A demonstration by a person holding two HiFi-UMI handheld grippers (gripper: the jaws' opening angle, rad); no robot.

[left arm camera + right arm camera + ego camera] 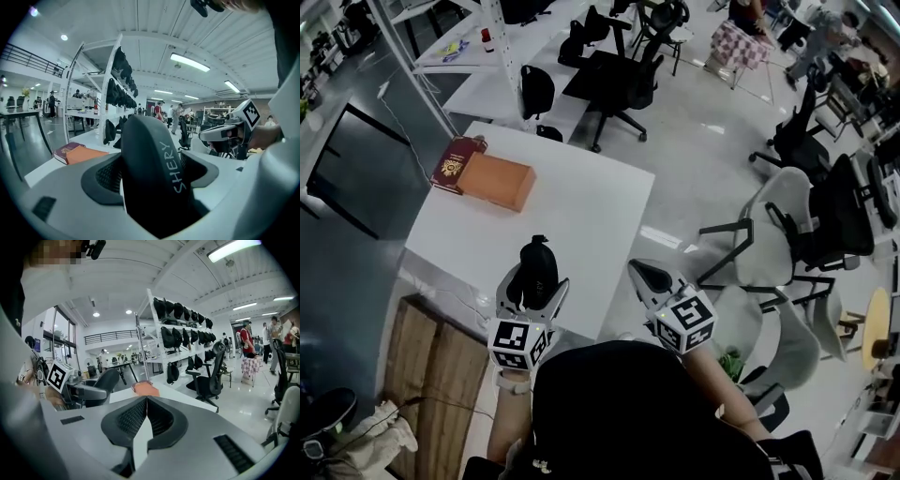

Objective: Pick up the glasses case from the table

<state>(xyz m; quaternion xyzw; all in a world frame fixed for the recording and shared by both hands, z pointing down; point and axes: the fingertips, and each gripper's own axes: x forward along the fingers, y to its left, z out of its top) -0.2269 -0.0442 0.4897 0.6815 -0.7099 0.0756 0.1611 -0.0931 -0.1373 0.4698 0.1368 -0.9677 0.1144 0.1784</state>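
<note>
The black glasses case (538, 258), printed SHERY, stands on end over the near edge of the white table (581, 206). My left gripper (534, 286) is shut on it; in the left gripper view the glasses case (154, 173) fills the gap between the jaws. To its right my right gripper (649, 274) hangs just off the table's edge, jaws pressed together with nothing in them. In the right gripper view the pads (136, 416) meet, and the held glasses case (101, 383) shows at the left.
A dark red book (457, 164) and an orange box (497, 181) lie at the table's far left corner. Black office chairs (614, 80) stand beyond the table, grey chairs (769, 234) to its right. A wooden panel (431, 366) lies on the floor at the left.
</note>
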